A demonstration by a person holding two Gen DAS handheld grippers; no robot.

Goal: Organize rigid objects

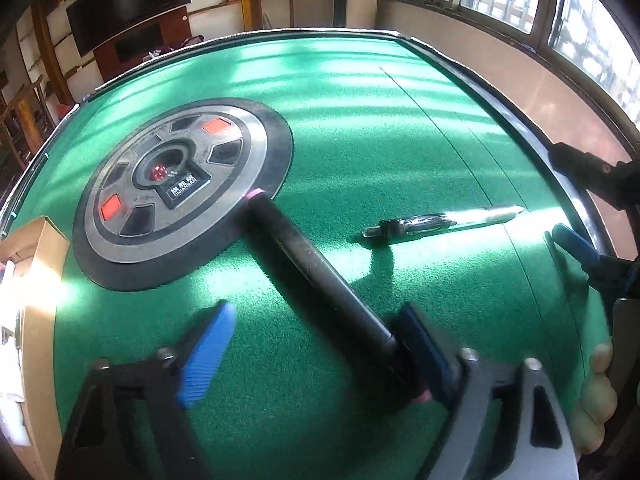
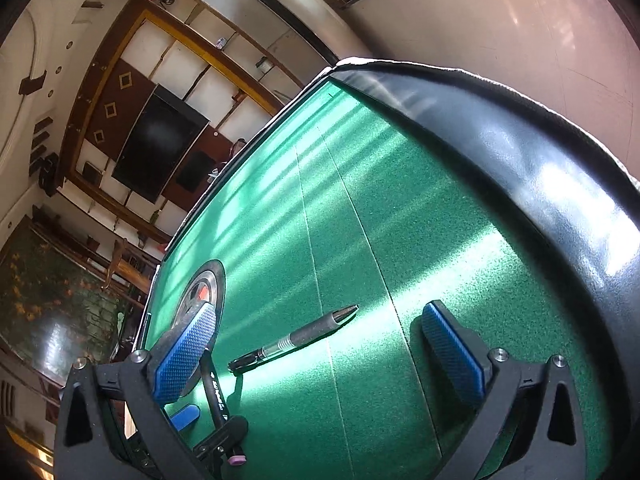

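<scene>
At the left edge of the left wrist view, the frame is cutting off a cardboard box (image 1: 38,276), and glare is washing out its contents. The near end of the black marker (image 1: 320,276) is disappearing behind the right blue pad of the left tool (image 1: 316,356), so contact there is unclear. At the right edge, the right tool (image 1: 580,208) is showing only partly. In the right wrist view, a blue pad (image 2: 186,354) is covering most of the round panel (image 2: 210,284), and the marker's (image 2: 218,396) printed lettering is too small to read.
</scene>
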